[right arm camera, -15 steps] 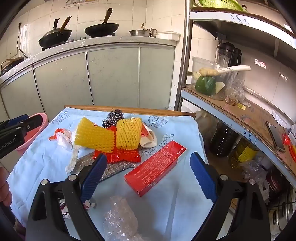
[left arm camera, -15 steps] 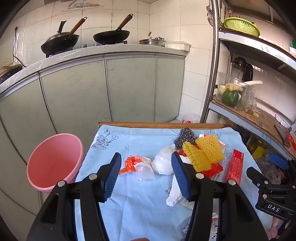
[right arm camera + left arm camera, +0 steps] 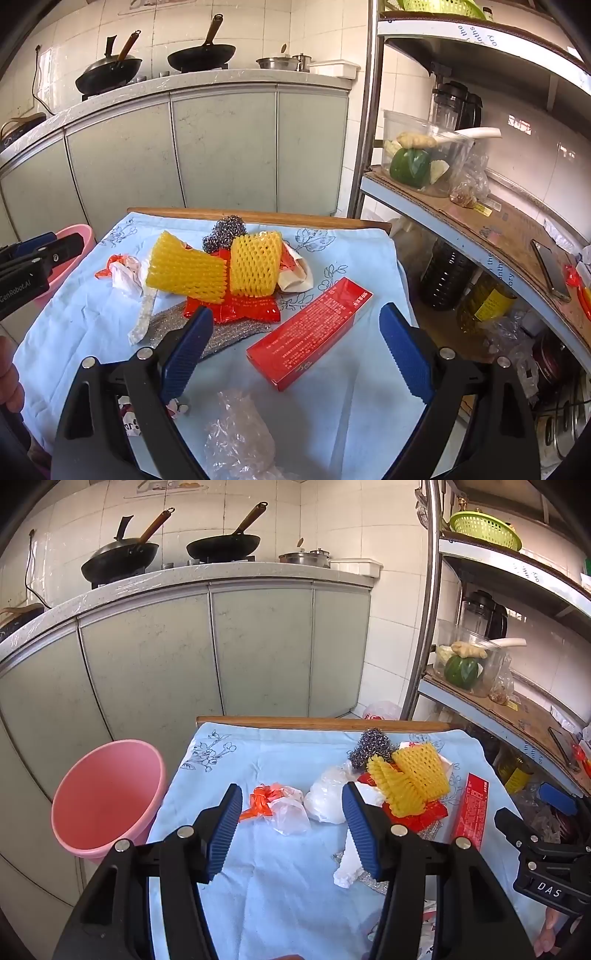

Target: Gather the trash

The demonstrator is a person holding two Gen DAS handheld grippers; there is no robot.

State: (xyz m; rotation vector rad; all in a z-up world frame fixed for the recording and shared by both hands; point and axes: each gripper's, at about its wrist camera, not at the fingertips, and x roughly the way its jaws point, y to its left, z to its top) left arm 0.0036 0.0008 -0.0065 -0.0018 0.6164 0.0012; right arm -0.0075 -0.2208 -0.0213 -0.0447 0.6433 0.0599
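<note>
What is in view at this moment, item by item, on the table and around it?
Foam fruit nets: two, yellow, mid-table pile.
Wrapper: one, red, under the nets.
Steel scourer: one, grey, behind the nets.
Carton: one, red, right of the pile.
Plastic bags: two, clear and white, left of the pile.
Bucket: one, pink, beside the table's left edge.
Tablecloth: one, light blue.
Woks: two, black, on the counter.
Left claw: open, empty.
Right claw: open, empty.

Clearances over the cloth-covered surface [image 3: 280, 878]
Near-left cloth lies bare; trash heap [image 3: 229, 273] crowds the far right; pink bucket [image 3: 107, 797] flanks left, shelf rack [image 3: 480, 236] right.
</note>
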